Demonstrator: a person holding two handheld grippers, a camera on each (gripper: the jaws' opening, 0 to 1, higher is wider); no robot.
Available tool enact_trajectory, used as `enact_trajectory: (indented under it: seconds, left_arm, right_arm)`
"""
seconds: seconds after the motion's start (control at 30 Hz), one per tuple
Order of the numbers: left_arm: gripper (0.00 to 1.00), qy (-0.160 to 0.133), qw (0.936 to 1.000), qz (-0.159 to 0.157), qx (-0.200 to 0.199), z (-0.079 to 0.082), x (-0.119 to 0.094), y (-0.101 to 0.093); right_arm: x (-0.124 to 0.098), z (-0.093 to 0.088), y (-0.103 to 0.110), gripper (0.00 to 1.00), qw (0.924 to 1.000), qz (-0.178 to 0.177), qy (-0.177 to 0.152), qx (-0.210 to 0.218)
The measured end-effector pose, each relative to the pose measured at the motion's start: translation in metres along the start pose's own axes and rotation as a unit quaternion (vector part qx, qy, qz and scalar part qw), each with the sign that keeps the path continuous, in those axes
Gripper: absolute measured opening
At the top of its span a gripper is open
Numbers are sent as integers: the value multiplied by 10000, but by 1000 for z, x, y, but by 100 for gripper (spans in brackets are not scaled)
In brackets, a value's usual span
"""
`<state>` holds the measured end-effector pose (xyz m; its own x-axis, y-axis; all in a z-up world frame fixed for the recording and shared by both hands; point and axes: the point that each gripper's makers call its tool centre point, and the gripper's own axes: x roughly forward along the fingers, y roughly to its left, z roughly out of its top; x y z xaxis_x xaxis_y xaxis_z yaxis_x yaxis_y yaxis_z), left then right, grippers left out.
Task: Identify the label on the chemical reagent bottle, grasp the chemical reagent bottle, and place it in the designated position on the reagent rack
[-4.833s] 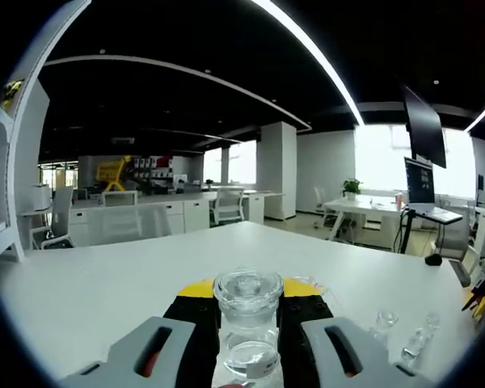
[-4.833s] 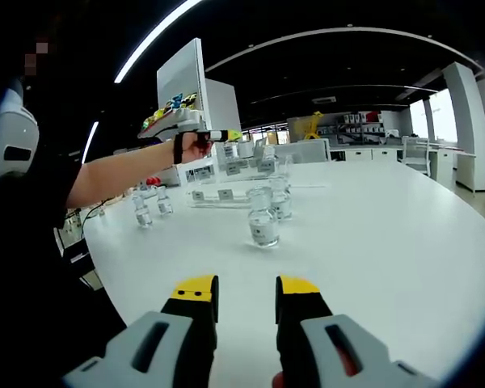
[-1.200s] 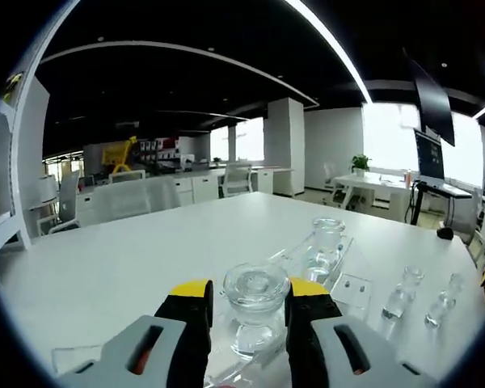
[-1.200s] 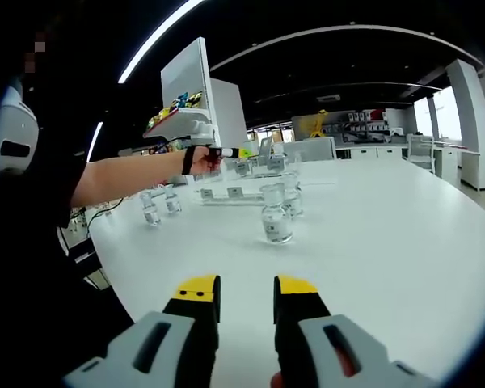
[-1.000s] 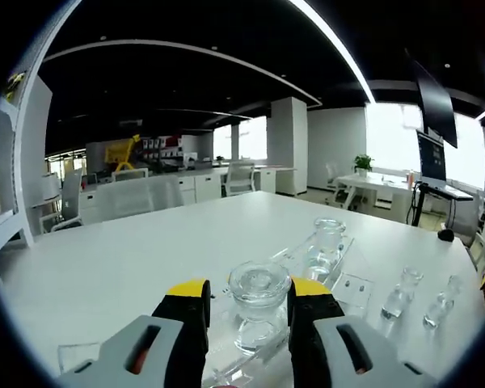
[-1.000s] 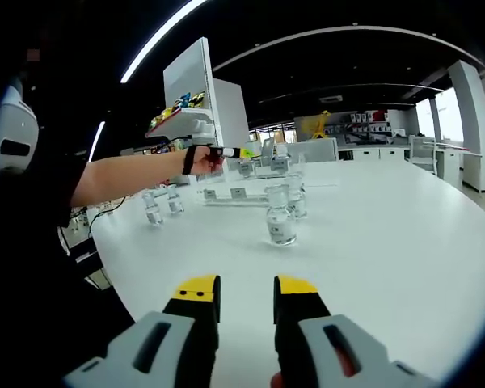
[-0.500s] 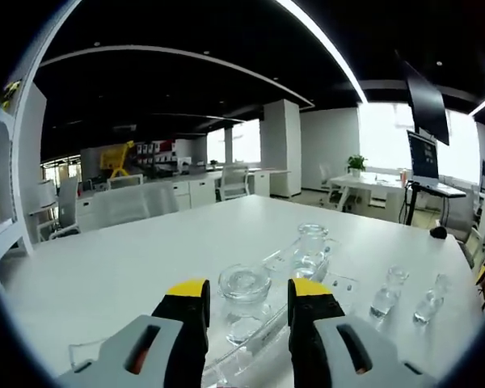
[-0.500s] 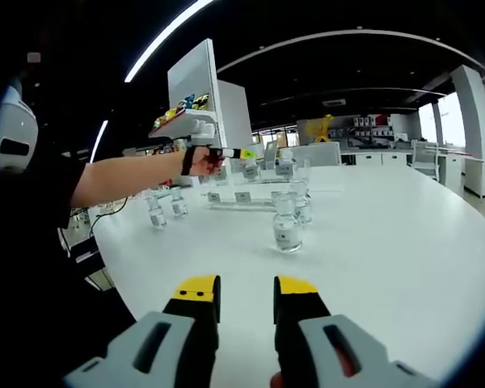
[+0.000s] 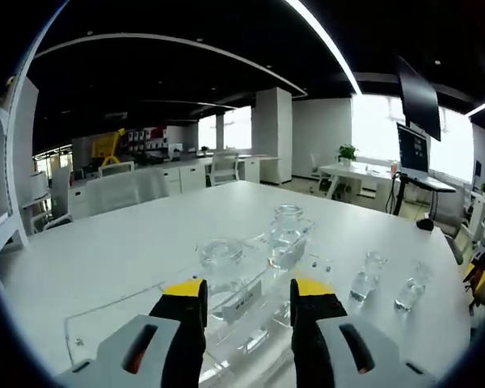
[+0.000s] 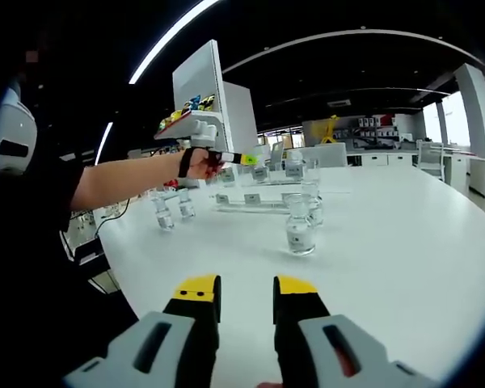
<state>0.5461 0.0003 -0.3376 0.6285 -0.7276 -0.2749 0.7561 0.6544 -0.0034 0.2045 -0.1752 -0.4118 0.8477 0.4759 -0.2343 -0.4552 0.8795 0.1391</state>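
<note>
Left gripper [image 9: 246, 293]: jaws parted, nothing between them, poised just behind the clear reagent rack [image 9: 145, 319] on the white table [image 9: 105, 250]. Rack holds two stoppered reagent bottles: near one [image 9: 220, 263], far one [image 9: 286, 237]. Two small bottles [image 9: 366, 275] stand loose toward the table's right edge. Right gripper [image 10: 246, 295]: jaws slightly apart, empty; one labelled bottle [image 10: 299, 229] stands alone mid-table ahead.

Both tongs [image 9: 246, 293] [image 10: 246, 291] empty, parted
</note>
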Motion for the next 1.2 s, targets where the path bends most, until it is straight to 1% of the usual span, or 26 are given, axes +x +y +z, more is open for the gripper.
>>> enact_trajectory:
  seconds: [0.2, 0.27, 0.3, 0.43, 0.7, 0.83, 0.93, 1.0, 1.07, 1.17, 1.2]
  left_arm:
    - [42, 58, 10000, 32, -56, -4, -9, -3]
    - [42, 106, 9998, 167, -33, -5, -13, -1]
    - [42, 103, 9998, 184, -19, -5, -16, -2]
    - [46, 5, 9998, 186, -13, 1, -29, -6]
    - [46, -99, 9998, 143, -35, 5, -46, -12]
    - [46, 21, 9999, 117, 45, -3, -56, -17]
    - [46, 25, 9999, 109, -4, -5, -63, -18]
    - [46, 9, 9999, 130, -36, -4, -65, -13]
    - [46, -5, 9999, 137, -80, -5, -68, -12]
    - [46, 6, 9998, 103, -148, -7, -74, -15]
    - [46, 28, 9999, 104, -118, -8, -75, -20]
  right_arm:
    - [1, 1, 5, 25, 10000, 41, 3, -36]
    - [1, 2, 4, 25, 10000, 27, 8, -37]
    - [0, 2, 5, 25, 10000, 24, 5, -40]
    - [1, 3, 6, 25, 10000, 16, 6, -48]
    - [6, 5, 14, 25, 9999, 107, 25, -86]
    - [9, 5, 16, 25, 9998, 130, 42, -108]
    - [11, 7, 17, 25, 9998, 156, 14, -99]
    - [14, 6, 19, 25, 9998, 182, 41, -93]
    - [16, 6, 19, 25, 9998, 183, 49, -83]
    - [18, 8, 18, 25, 9998, 183, 29, -67]
    - [18, 9, 18, 25, 9998, 180, 16, -63]
